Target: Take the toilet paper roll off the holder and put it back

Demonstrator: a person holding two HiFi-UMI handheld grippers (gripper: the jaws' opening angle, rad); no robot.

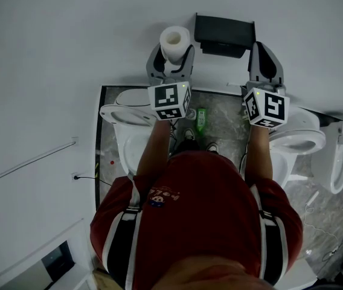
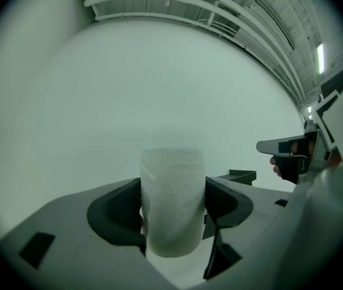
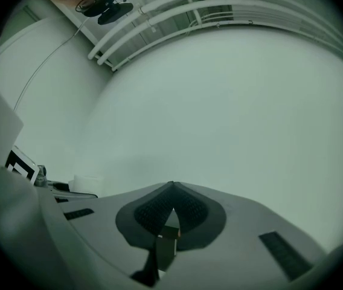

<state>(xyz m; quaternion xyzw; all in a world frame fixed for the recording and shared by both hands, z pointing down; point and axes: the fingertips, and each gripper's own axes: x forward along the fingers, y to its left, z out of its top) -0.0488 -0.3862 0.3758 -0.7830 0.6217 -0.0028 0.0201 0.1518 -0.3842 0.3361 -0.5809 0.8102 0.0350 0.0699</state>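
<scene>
1. Showing a person [image 1: 201, 222] in a red shirt from above, with a gripper in each hand raised toward a plain white wall [image 1: 69, 35].
2. The left gripper [image 1: 171, 59] lies at the upper centre of the head view. Its fingers are grasping the toilet paper roll [image 2: 173, 201] by its two sides.
3. The roll stands upright between those fingers, with its hollow core facing up in the head view.
4. The roll is off the holder [image 1: 224, 35], a black box fixed to the wall. It sits just left of the holder in the head view, at about the same height. Whether the roll touches the wall cannot be told.
5. The right gripper [image 3: 171, 213] has its fingers clenched tip to tip, with nothing between them. In the head view it lies just below the right end of the holder.
6. In the right gripper view the roll appears as a small white shape near the left edge of the frame.
7. The lower half of the head view shows a grey stone floor [image 1: 226, 122] with white toilets [image 1: 298, 139] standing on it. A green bottle [image 1: 201, 118] appears on the floor between the person's forearms.
</scene>
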